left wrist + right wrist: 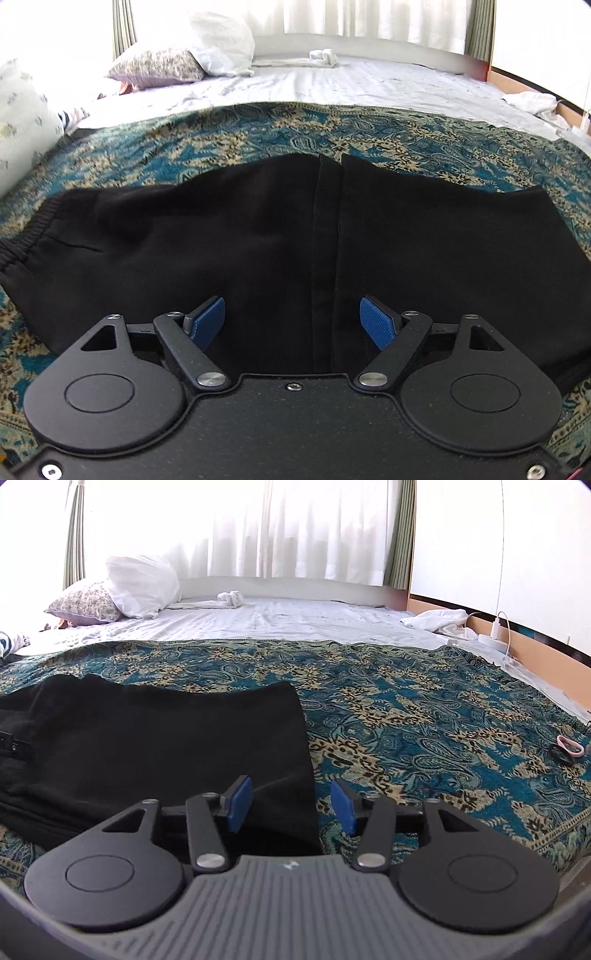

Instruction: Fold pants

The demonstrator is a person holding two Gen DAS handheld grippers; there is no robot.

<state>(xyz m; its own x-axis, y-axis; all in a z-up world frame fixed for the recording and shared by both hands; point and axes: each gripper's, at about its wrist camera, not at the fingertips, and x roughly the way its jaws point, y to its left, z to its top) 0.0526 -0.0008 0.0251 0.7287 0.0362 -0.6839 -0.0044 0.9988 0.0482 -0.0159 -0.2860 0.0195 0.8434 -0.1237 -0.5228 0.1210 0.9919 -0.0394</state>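
Two handheld grippers hang tilted downward over a pair of black, soft-knit pants spread flat on a teal, tan and black paisley woven bedspread that covers the near half of a bed. The left gripper, a matte black linkage of flat arms and round pivot discs, hovers over the middle of the garment with its ribbed blue pads spread wide and nothing between them but dark cloth below; it grips nothing. From this view the pants lie crosswise, a gathered elastic waistband at the left edge and a long straight seam or fold line running toward the camera near the centre. The right gripper, with a ribbed grey body behind the same black arms, is poised at the pants' right-hand edge: its jaws stand apart, one blue pad over the black fabric and the other over the patterned bedspread, neither visibly pressing on the cloth. Beyond the bedspread stretches a wrinkled pale sheet, with a floral pillow and a plain white pillow stacked at the far left, a small bundle of white cloth by the headboard and sheer white curtains glowing with daylight. A pink hair tie and a black one rest on the bedspread at the far right.
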